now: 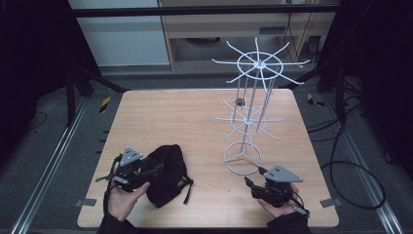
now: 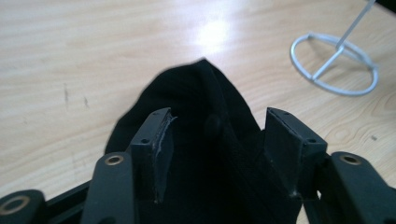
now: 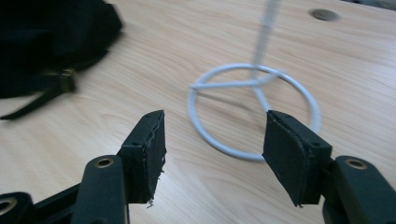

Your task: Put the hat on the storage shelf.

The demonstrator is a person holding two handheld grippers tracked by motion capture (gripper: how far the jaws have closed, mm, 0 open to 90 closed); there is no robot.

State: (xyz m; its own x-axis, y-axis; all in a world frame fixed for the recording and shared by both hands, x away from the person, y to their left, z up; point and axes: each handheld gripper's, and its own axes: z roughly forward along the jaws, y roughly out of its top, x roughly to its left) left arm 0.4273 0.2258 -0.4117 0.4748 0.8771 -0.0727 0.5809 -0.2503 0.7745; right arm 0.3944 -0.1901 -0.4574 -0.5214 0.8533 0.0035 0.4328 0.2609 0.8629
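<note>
Wooden bench [image 1: 195, 117], light grain, dark surroundings. Black fabric cap [image 1: 167, 174] lying crumpled near the front left of the bench, a strap with a small metal buckle [image 3: 67, 80] trailing off its right side toward the front edge. White wire display stand [image 1: 251, 109] upright on the right half of the bench: ring base [image 1: 242, 158] with three spokes, slim posts rising from it, two tiers of radiating wire arms, upper tier wider than the lower. Small dark round hole [image 1: 239, 101] in the bench top behind the stand. Left gripper [image 1: 155, 170] held low at the cap's left edge, left hand [image 1: 124, 197] entering from the bottom; grey three-cornered plate on top. In the left gripper view, fingers [image 2: 159, 149] spread apart over the black fabric, cap [image 2: 201, 140] lying between and beneath them; contact with the fabric not resolvable, no clamping seen. Stand's ring base [image 2: 334, 63] at upper right of that view, well apart from the cap. Right gripper [image 1: 249, 184] held near the front right of the bench, just in front of the ring base, right hand [image 1: 278, 207] beneath it. In the right gripper view, fingers [image 3: 149, 149] wide apart with bare wood between them, nothing held; ring base [image 3: 254, 109] just beyond the tips, cap [image 3: 51, 42] at upper left. Cap and stand apart, not touching.
</note>
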